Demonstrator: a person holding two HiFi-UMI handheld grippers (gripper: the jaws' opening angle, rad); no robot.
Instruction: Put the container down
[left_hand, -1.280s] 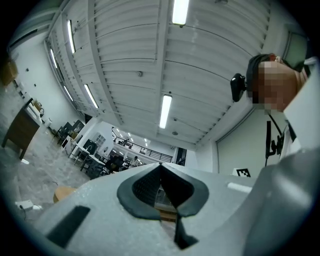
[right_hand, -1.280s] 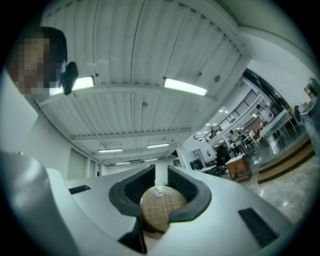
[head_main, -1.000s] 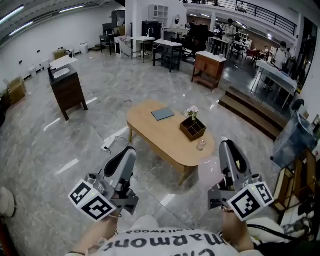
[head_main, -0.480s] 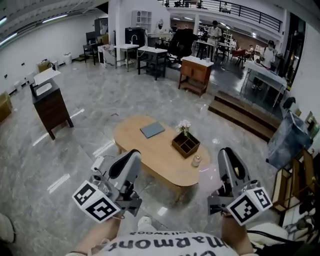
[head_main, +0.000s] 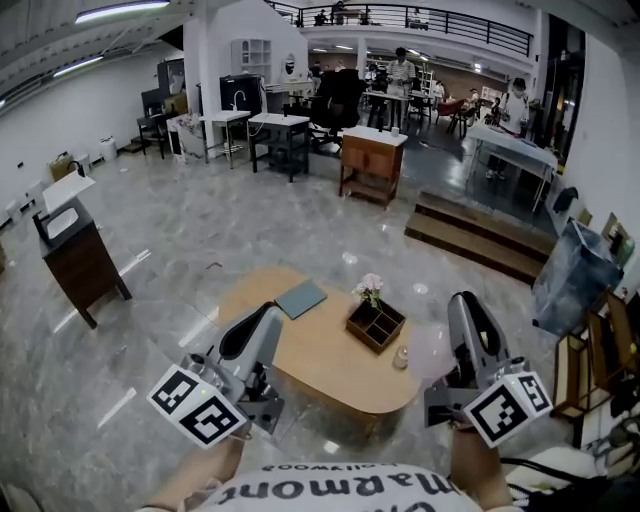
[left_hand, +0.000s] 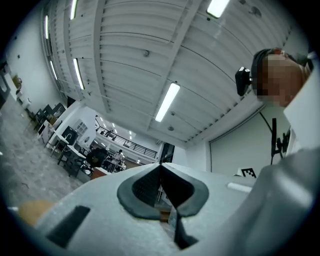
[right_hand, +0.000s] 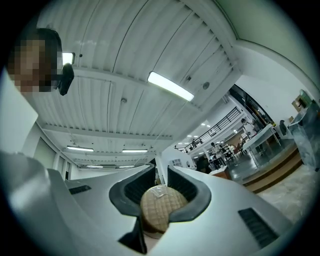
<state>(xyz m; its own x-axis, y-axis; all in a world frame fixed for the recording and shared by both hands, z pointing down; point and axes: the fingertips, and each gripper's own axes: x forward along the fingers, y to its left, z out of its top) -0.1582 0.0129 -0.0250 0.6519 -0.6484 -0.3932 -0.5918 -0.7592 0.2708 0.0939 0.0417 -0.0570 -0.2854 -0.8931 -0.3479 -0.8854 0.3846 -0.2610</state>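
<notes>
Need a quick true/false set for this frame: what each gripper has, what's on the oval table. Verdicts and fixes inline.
1. The right gripper is shut on a round tan container with a criss-cross surface. True.
2. The left gripper is clamped on the flat blue-grey book. False: its jaws are together with nothing between them, and the book lies on the oval light-wood table.
3. The dark wooden compartment box holding pale flowers sits on the floor. False: it stands on the table.
4. A small glass jar stands on the table beside that box. True.
</notes>
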